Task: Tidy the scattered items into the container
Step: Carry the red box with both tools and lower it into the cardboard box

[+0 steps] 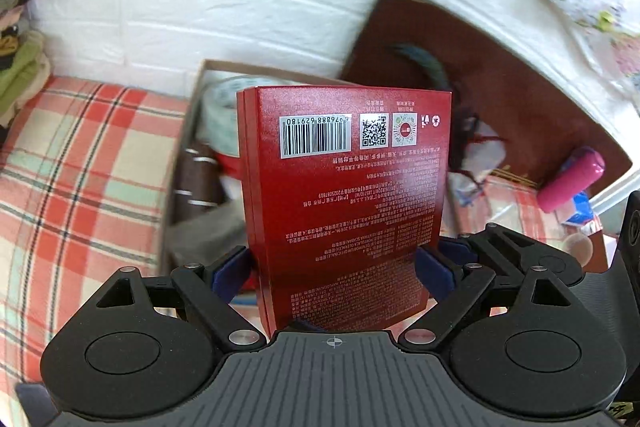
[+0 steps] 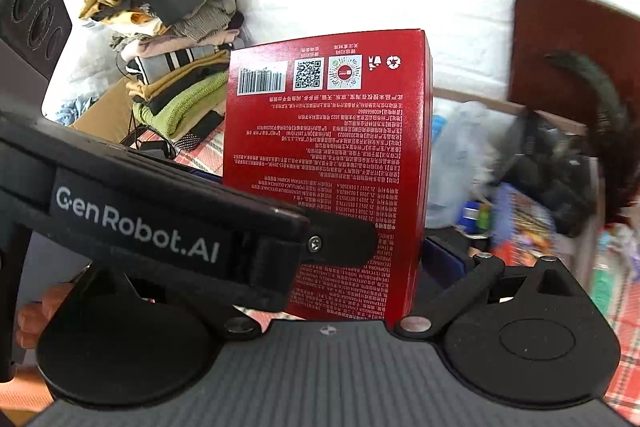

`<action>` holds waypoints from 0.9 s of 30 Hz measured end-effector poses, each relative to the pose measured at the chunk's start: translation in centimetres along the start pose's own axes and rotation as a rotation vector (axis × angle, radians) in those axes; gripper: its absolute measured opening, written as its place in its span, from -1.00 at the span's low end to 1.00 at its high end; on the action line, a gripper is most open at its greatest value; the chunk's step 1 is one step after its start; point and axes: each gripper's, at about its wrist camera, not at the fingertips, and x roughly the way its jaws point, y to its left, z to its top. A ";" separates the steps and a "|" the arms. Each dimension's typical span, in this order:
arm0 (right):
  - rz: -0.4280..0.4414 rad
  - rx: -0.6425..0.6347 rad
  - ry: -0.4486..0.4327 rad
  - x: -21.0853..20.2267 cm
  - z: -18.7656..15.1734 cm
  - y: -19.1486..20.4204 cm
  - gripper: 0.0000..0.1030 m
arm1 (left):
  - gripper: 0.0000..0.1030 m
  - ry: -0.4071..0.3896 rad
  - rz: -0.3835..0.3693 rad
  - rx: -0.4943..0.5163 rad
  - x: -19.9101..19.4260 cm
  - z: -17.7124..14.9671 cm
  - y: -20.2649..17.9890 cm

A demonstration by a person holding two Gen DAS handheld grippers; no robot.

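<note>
A flat red box (image 1: pixel 344 187) with white print and a barcode stands upright between both grippers. My left gripper (image 1: pixel 336 267) is shut on its lower sides with its blue pads (image 1: pixel 434 267). In the right wrist view the same red box (image 2: pixel 328 131) fills the middle, and my right gripper (image 2: pixel 340 267) grips it too. Its right blue pad (image 2: pixel 440 259) lies against the box edge, while the left gripper's black body (image 2: pixel 160 223) hides its other finger. Behind the box is an open cardboard container (image 1: pixel 188 155), with a tape roll and other items inside.
A plaid cloth (image 1: pixel 80 167) covers the surface on the left. A brown board (image 1: pixel 500 75) with a black feather (image 1: pixel 424 63) leans at the back right, and a pink bottle (image 1: pixel 572 183) lies below it. Folded clothes (image 2: pixel 172 47) and a speaker (image 2: pixel 32 11) stand at the left.
</note>
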 end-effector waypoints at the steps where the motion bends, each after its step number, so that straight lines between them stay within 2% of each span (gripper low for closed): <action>1: 0.002 0.014 0.008 0.8 0.4 0.1 0.96 | 0.73 0.010 -0.003 -0.002 0.2 0.5 0.8; 4: 0.010 0.072 0.037 3.2 1.3 0.0 0.96 | 0.81 0.032 -0.006 -0.018 1.5 1.8 2.8; 8: 0.007 0.124 0.054 4.3 1.8 -1.0 0.97 | 0.75 0.057 -0.002 -0.041 2.9 2.7 4.7; 11: -0.024 0.066 0.049 3.7 1.9 -1.0 0.98 | 0.75 0.043 -0.016 -0.046 2.6 2.5 5.3; 16: -0.050 0.067 0.053 3.3 1.8 -1.6 0.96 | 0.64 0.022 -0.015 -0.051 2.6 2.9 5.8; 18: -0.052 0.051 0.068 3.5 1.7 -1.3 0.90 | 0.50 0.016 -0.002 -0.041 2.8 3.1 5.8; 20: -0.047 0.043 0.078 3.5 1.6 -1.1 0.84 | 0.45 0.013 0.003 -0.036 2.8 3.2 5.9; 22: -0.044 0.043 0.088 3.6 1.6 -0.9 0.72 | 0.45 0.007 0.002 -0.040 2.8 3.3 6.0; 24: -0.046 0.051 0.100 3.9 1.6 -1.0 0.50 | 0.49 -0.004 0.008 -0.033 2.8 3.3 5.9; 27: -0.055 0.064 0.111 4.1 1.6 -1.2 0.45 | 0.61 -0.003 0.022 -0.023 3.3 3.2 5.5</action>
